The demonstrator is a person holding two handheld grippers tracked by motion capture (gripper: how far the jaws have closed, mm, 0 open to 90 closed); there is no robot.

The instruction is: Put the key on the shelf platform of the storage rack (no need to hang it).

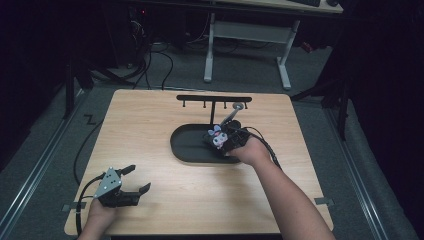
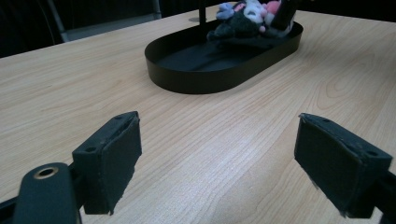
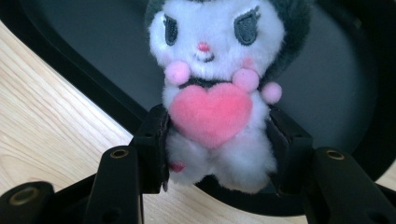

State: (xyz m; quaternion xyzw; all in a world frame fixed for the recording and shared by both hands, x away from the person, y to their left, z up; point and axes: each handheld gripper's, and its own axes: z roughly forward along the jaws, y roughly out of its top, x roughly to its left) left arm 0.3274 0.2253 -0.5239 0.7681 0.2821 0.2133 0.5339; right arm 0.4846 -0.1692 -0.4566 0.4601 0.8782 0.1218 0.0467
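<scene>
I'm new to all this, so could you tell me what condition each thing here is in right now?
Plush toy: clamped at its body, held over the tray.
Right gripper: shut on the plush toy.
Left gripper: open, nothing between its jaws.
Tray: lying flat on the table.
Hook rack: upright.

We find the high view dim at its edges: the room around the pale wooden table [image 1: 150,130] falls into near black, while the tabletop is evenly lit from above, with only faint shadows. In the left gripper view a soft sheen lies on the wood between the near black pads [image 2: 112,158], which are slightly soft. In the right gripper view the white plush toy with a pink heart [image 3: 210,112] looks bright and mildly blurred.
</scene>
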